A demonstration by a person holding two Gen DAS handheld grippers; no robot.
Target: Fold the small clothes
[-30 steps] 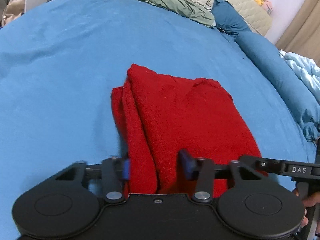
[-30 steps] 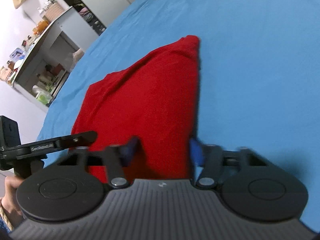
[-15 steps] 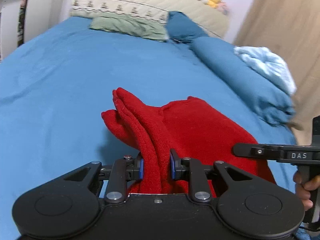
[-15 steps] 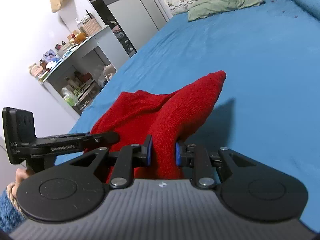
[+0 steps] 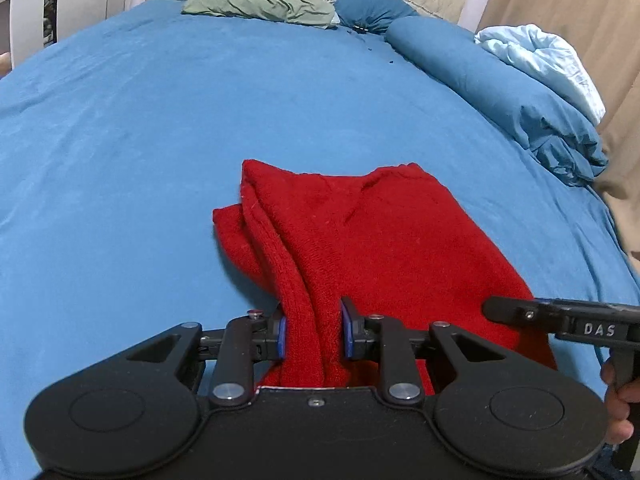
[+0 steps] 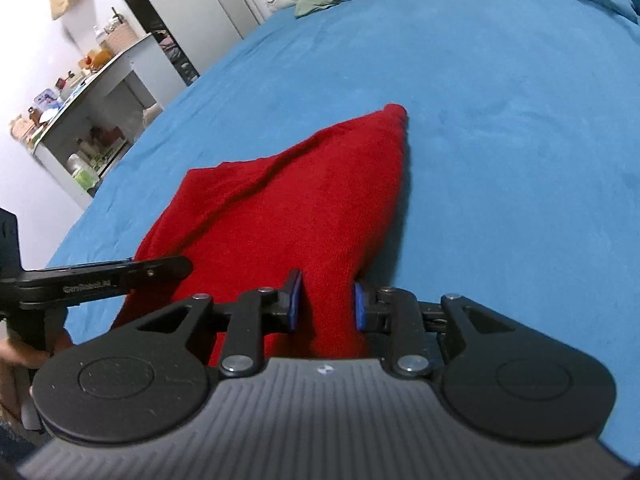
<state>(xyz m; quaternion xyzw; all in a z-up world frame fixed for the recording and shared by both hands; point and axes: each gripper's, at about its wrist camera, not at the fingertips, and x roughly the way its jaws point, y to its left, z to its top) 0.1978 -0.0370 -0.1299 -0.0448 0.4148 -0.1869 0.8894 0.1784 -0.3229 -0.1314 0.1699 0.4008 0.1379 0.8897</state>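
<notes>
A folded red knit garment [image 5: 372, 232] lies on the blue bed sheet [image 5: 120, 160]. My left gripper [image 5: 312, 330] is shut on the garment's near left edge, thick red folds between the blue pads. My right gripper [image 6: 326, 304] is shut on the near right edge of the same garment [image 6: 288, 208], cloth filling the gap between its pads. The garment's far end rests on the sheet. Each gripper shows at the side of the other's view.
A green pillow [image 5: 260, 4] and a blue pillow [image 5: 372, 4] lie at the head of the bed. A rolled blue duvet [image 5: 500, 80] and a pale blue blanket [image 5: 548, 56] run along the right edge. Shelves with clutter [image 6: 80, 128] stand left of the bed.
Both grippers closed on the garment's near edge and lifted it half a second ago. Now the garment lies lower and flatter, and both grips look slightly wider.
</notes>
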